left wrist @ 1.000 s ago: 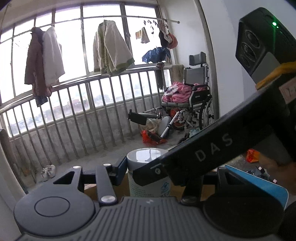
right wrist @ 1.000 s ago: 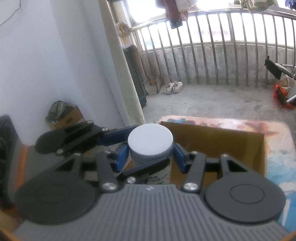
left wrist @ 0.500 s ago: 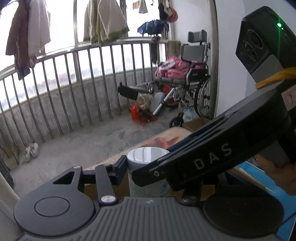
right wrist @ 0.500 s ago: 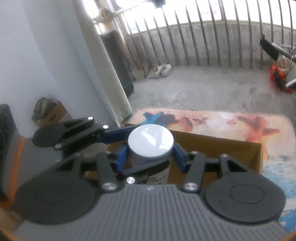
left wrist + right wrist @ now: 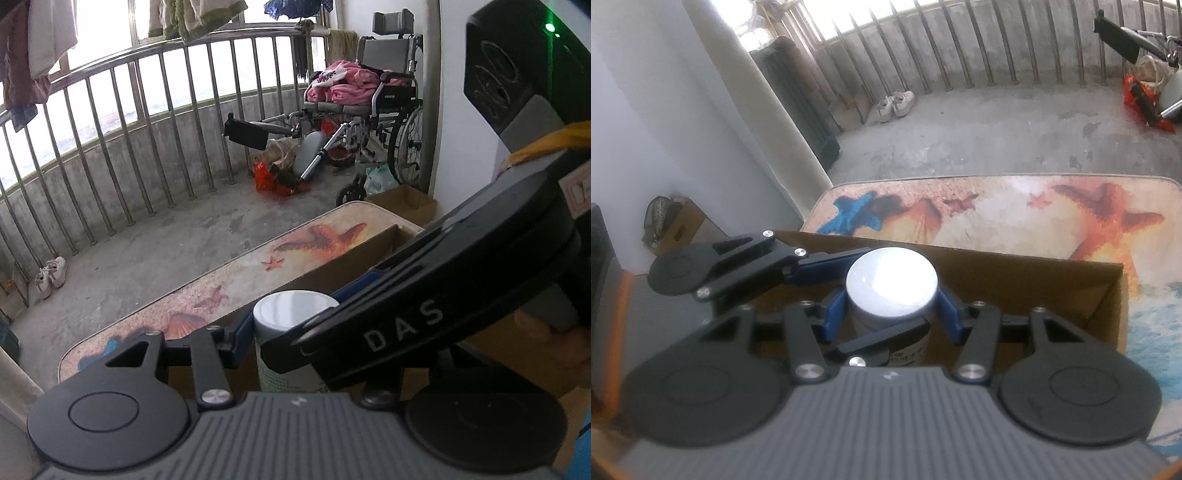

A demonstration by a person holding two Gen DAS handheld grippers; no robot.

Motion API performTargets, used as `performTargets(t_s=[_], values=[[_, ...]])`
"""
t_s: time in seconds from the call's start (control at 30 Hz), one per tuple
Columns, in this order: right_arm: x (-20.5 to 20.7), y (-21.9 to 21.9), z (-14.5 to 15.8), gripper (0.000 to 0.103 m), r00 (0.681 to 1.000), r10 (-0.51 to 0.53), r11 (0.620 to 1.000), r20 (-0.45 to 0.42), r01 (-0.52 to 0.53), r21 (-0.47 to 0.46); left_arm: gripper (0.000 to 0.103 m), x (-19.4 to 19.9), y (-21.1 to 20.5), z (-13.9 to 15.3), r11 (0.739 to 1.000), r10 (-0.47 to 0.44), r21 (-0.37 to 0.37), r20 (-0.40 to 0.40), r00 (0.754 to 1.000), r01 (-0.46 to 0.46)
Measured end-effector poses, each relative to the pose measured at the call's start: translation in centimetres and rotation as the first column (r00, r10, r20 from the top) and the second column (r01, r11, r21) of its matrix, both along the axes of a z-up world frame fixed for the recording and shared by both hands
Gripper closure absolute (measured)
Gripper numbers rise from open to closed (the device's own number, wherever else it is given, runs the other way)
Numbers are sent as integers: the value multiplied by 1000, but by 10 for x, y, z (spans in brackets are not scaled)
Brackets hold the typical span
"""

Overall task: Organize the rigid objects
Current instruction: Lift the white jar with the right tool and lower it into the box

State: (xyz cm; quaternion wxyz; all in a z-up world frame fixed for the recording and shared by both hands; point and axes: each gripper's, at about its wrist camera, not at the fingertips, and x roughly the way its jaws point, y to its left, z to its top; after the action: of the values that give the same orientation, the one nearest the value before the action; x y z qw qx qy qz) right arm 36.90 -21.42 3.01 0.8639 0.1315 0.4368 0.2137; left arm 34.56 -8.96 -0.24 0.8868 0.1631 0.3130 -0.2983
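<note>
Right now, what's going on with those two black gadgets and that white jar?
A person is holding a two-finger tool in each hand, and both grip one white-lidded cylindrical jar. The right gripper clamps it with blue fingers on either side; the left gripper grips it too. The jar hangs over an open brown cardboard box on a starfish-print table, not yet set down.

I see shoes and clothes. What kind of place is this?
Probably a home balcony: curved metal railing, hanging laundry, a wheelchair piled with pink clothes, white sneakers on concrete.
</note>
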Motion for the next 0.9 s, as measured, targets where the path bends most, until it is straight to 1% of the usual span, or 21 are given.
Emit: performTargets(t_s=[0.2,0.27,0.3,0.47,0.6,0.73,0.8,0.9], values=[[10,4,-14,51,1000,10,1000,-18,-10,-1,45,10,-7,-7,999,2,37,-23,1000,-1],[12,7,-17,51,1000,16,1000,-21,-16,-10,40,10,-6,-8,999,1,42,-27,1000,0],[11,8,-18,51,1000,19,1000,-21,-19,-14,39,10,-5,-7,999,0,40,-29,1000,1],[13,14,-17,51,999,31,999,-8,-32,-38,31,12,-3,-5,1000,0,26,-62,998,1],[14,20,-14,51,999,53,996,0,-53,-73,30,10,-1,-4,999,2,39,-69,998,1],[13,30,-9,51,996,83,988,12,-81,-130,26,7,5,-2,999,6,38,-86,996,-2],[12,34,-7,49,995,93,985,18,-89,-151,25,5,7,0,999,6,42,-79,997,-3],[11,34,-3,45,995,98,984,18,-95,-150,22,2,8,4,999,5,41,-70,998,-2]])
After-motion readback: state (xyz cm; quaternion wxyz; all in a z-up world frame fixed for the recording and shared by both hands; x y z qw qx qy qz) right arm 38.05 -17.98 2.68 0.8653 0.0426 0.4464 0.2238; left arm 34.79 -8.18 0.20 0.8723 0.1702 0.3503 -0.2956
